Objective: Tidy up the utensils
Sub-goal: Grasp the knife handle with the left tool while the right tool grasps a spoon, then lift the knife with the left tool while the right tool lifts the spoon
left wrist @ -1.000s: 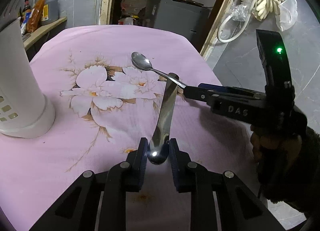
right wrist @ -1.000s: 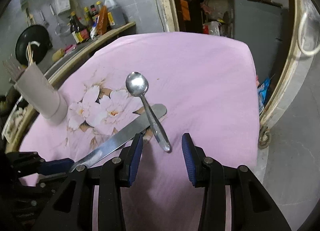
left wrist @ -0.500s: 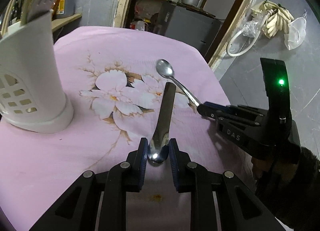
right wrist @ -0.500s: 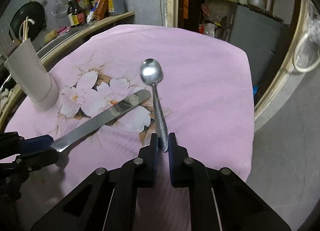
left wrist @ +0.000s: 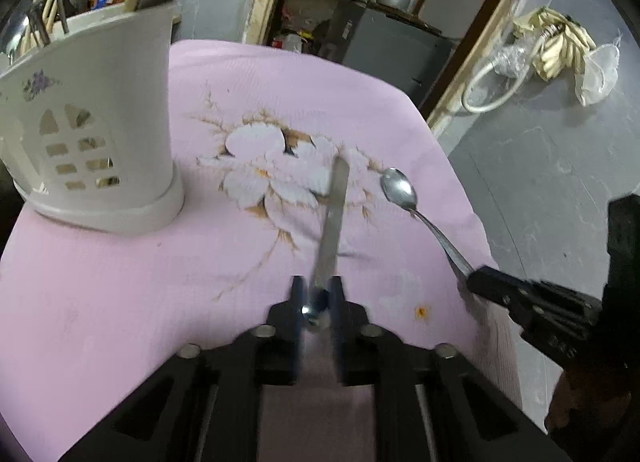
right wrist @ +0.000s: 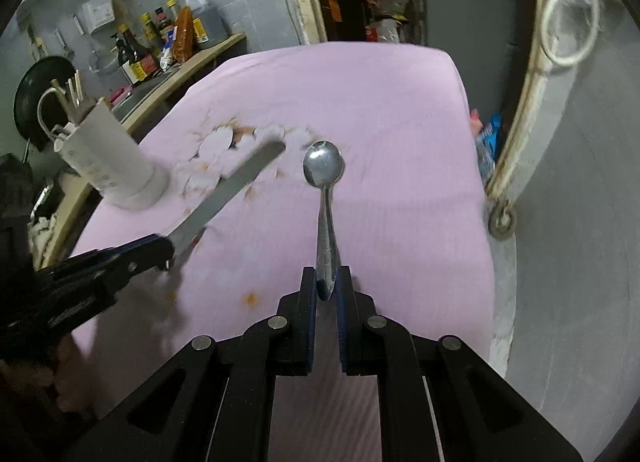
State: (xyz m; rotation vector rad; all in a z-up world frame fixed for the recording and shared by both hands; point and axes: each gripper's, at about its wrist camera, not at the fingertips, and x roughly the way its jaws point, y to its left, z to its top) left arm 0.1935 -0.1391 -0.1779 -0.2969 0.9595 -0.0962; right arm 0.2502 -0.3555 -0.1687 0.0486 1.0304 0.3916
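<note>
Pink floral cloth point(right wrist: 380, 101) covers the table, whose far and right edges drop to grey floor. Over it, the left gripper point(left wrist: 316, 302) is clenched on a flat metal utensil point(left wrist: 332, 217), probably a butter knife, though blur hides its handle end. Its blade points away over the flowers. The right gripper point(right wrist: 326, 286) grasps the spoon point(right wrist: 325, 189) by its handle, bowl forward. A white utensil holder point(left wrist: 96, 149) stands near the left edge, with open cloth between it and both utensils.
</note>
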